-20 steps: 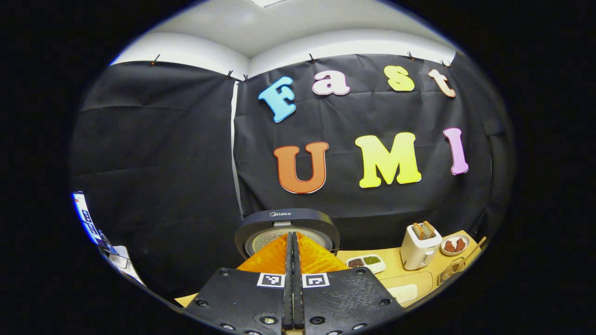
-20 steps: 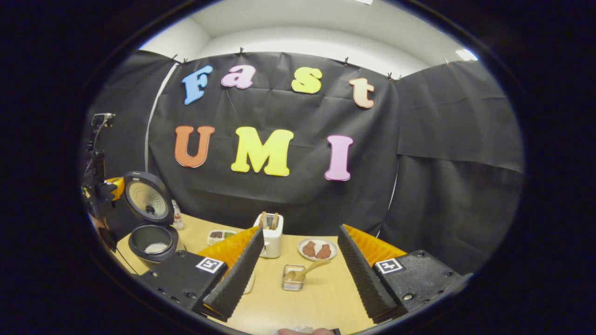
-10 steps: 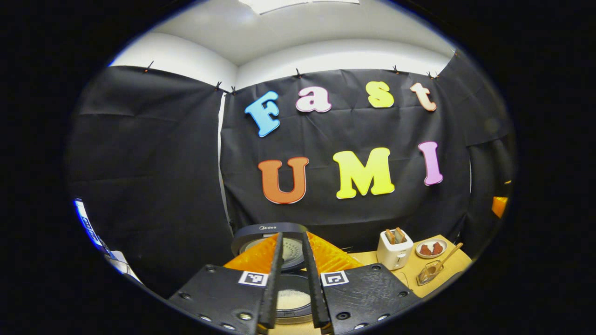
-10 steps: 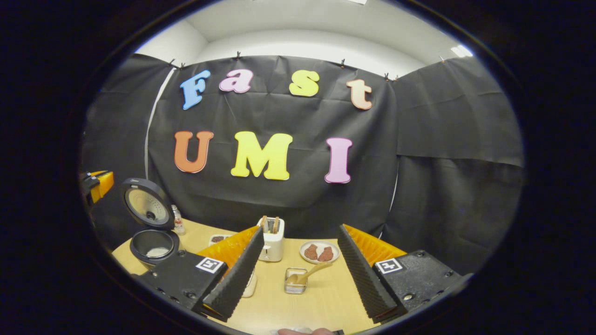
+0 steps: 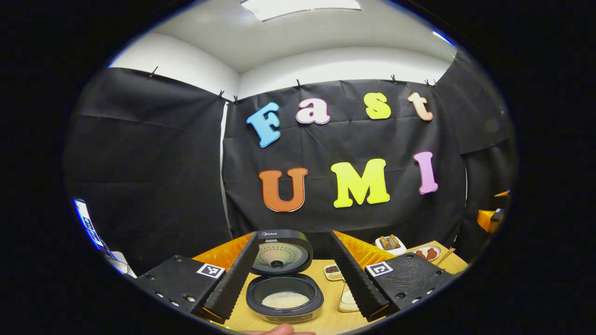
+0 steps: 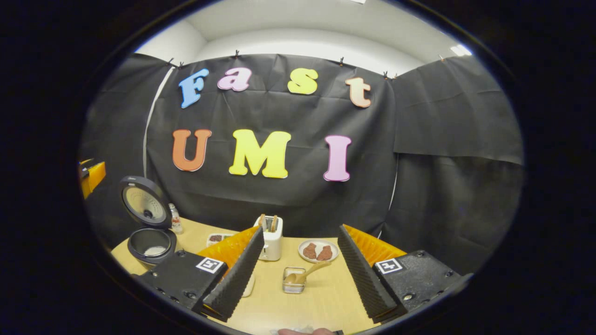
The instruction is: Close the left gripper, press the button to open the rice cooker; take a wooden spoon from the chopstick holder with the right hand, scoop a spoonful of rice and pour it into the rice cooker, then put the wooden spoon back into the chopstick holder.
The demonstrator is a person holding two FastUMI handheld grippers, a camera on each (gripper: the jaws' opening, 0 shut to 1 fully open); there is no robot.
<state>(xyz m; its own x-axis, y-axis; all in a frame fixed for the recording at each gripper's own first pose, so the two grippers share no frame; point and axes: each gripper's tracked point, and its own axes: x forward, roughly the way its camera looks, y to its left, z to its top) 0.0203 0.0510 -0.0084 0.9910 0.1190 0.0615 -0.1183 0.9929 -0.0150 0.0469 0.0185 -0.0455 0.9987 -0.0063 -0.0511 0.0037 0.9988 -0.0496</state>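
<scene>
Looking out along the right gripper [image 6: 298, 274], its jaws stand spread wide with nothing between them, and straight ahead in the gap, a little left of centre, sits the chopstick holder [image 6: 294, 280] on the wooden table [image 6: 321, 307]. The wooden spoon [image 6: 308, 272] rests in it bowl-down, its handle leaning up and to the right, toward the right-hand finger, so its long axis runs slantwise across the gap. This gripper looks the nearer one for the pickup, which I judge to be the next step. Farther off stand a toaster [image 6: 271, 238] and a plate [image 6: 318, 251]. The left gripper [image 5: 293, 279] also has its jaws spread, framing the rice cooker [image 5: 284, 294] just ahead: lid [image 5: 279, 253] raised, rice showing in the pot, so the opening step looks done.
</scene>
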